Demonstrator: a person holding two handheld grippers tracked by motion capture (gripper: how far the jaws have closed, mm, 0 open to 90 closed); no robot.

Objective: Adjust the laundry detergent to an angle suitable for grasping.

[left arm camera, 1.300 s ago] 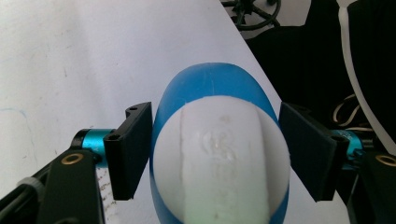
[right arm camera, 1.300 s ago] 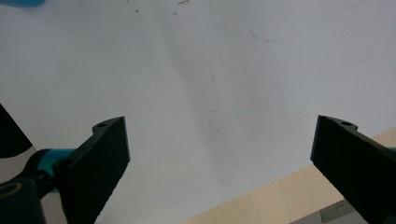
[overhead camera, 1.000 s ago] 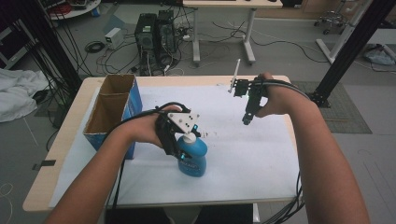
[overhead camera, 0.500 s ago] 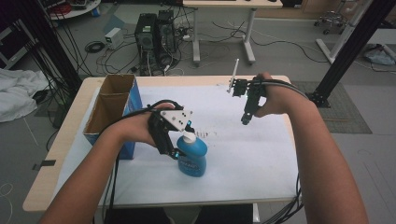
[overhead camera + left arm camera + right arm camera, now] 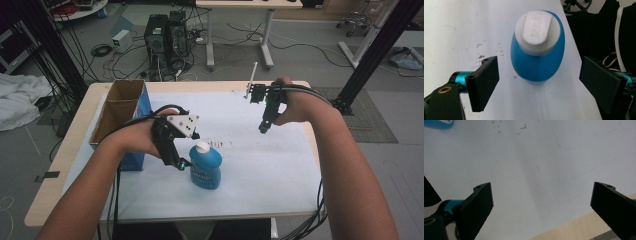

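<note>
High view: the left tongs [image 5: 181, 164] sit at the blue bottle's [image 5: 205, 165] nine o'clock on the counter [image 5: 260, 165], their tips partly hidden. The right tongs [image 5: 263, 127] hover apart at two o'clock.

Left gripper view: the jaws have just been opening and flank the bottle [image 5: 537, 47] without touching; its base is hidden.

Right gripper view: jaws wide, bottle [image 5: 439, 123] cut off at eleven o'clock

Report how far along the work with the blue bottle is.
Done: the blue bottle stands upright on the white table cover, beside the cardboard box. In hand: the left hand-held gripper has just been opening; its pads stand clear of the bottle. Left: drawing it away. The right hand-held gripper hangs open, empty.
</note>
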